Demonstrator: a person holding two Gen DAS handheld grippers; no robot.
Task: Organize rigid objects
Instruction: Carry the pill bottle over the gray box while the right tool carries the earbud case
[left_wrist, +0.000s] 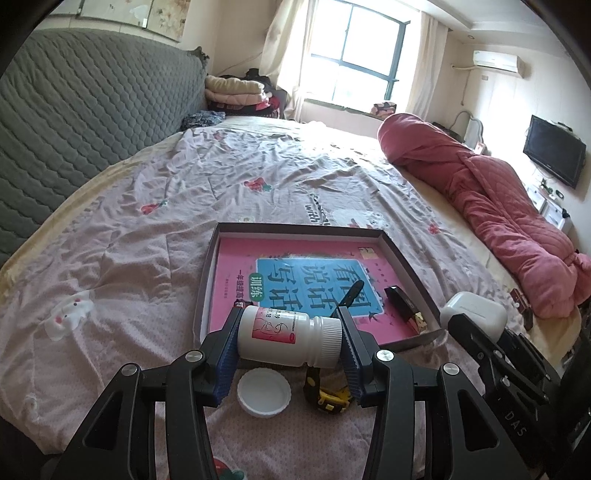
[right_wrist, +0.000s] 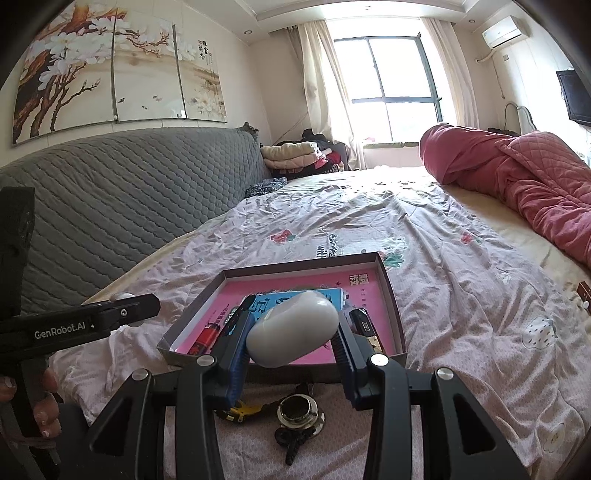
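White plastic dominates the foreground of both wrist views: a pill bottle (left_wrist: 290, 338) with a pink label and ribbed cap is clamped sideways between the blue-padded jaws of the left gripper (left_wrist: 290, 341), base to one pad and cap to the other, and is held above the near edge of a shallow cardboard box lid (left_wrist: 218, 266). A rounded white earbud case (right_wrist: 291, 328) is gripped in the same manner by the right gripper (right_wrist: 291, 334) and is held over the lid's near side; in the left wrist view the case (left_wrist: 476, 314) is seen just off the lid's right corner. The lid is laid on a pink floral bedsheet (left_wrist: 147, 236) and is lined by a pink workbook (left_wrist: 240, 280) with a blue title panel, on which a dark lipstick-like tube (left_wrist: 402, 301) is placed near the right wall, a black-handled tool (left_wrist: 351, 291) is partly hidden behind the bottle, and a red cylindrical item (right_wrist: 207, 338) is seen at the left side. On the sheet just before the lid, a loose white screw cap (left_wrist: 264, 393) is laid open side up beside a yellow-and-black utility knife (left_wrist: 327, 397), and a round metal piece with a black cord (right_wrist: 301, 415) is seen beneath the right gripper. A rolled red quilt (left_wrist: 498, 206) is laid along the far side of the bed, and a grey quilted headboard cover (left_wrist: 92, 110) is seen at the left. Fingers (right_wrist: 46, 413) of the person are seen around the left gripper's handle.
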